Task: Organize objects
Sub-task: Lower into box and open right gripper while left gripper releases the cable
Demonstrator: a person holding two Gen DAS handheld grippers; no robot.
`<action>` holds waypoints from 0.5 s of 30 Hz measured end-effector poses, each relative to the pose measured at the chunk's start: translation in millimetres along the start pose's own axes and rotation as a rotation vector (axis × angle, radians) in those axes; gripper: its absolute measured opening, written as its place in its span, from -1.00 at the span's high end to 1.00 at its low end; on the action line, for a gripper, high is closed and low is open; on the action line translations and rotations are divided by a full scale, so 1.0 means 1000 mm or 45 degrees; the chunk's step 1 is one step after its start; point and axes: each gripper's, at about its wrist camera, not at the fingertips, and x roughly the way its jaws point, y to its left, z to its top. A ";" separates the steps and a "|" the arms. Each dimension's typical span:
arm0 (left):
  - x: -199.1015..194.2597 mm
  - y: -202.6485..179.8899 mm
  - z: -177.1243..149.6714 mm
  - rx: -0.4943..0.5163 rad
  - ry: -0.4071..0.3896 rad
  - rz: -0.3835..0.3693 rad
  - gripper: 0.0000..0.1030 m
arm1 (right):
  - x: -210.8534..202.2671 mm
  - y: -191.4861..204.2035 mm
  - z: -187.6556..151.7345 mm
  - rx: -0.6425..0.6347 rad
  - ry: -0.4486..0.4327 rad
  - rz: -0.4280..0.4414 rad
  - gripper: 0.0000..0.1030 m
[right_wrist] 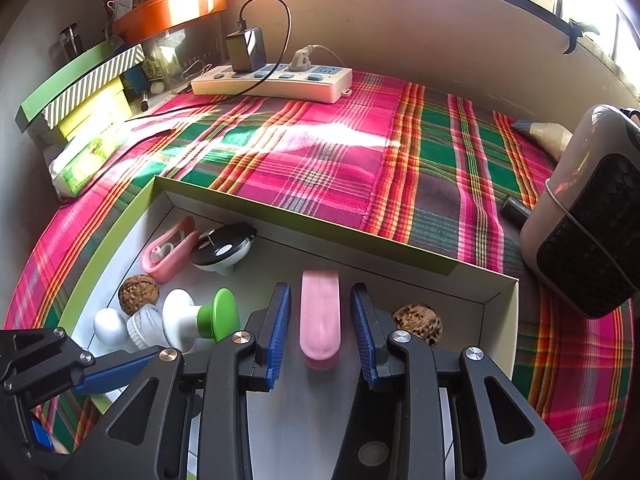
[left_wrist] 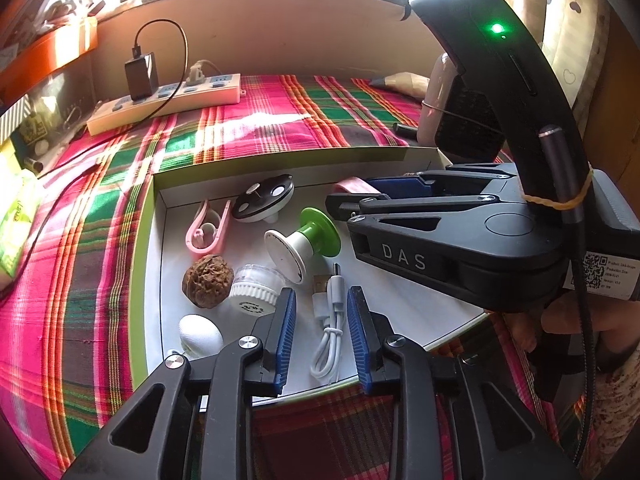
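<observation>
Shallow white cardboard tray with green rim (left_wrist: 149, 216), on plaid-clothed counter (right_wrist: 328, 168): collects small items.
Left gripper (left_wrist: 321, 334): jaws wide, empty, straddling coiled white USB cable (left_wrist: 330, 320) in the tray.
Right gripper (right_wrist: 320, 334): jaws wide, empty, flanking flat pink oblong case (right_wrist: 320, 312), likely next grasp.
2 brown walnuts, 1 (right_wrist: 138, 288) left, 1 (right_wrist: 418, 324) right.
</observation>
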 end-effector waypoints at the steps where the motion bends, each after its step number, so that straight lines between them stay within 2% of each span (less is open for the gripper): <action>1: 0.000 0.001 0.000 -0.003 0.001 0.003 0.48 | -0.001 0.000 0.000 0.001 -0.003 0.001 0.32; 4: 0.000 0.001 0.000 -0.006 0.003 0.005 0.46 | -0.003 0.001 -0.001 0.002 -0.014 -0.003 0.16; 15: -0.014 -0.002 -0.004 -0.019 -0.038 0.041 0.41 | -0.031 -0.001 -0.008 0.049 -0.086 -0.026 0.14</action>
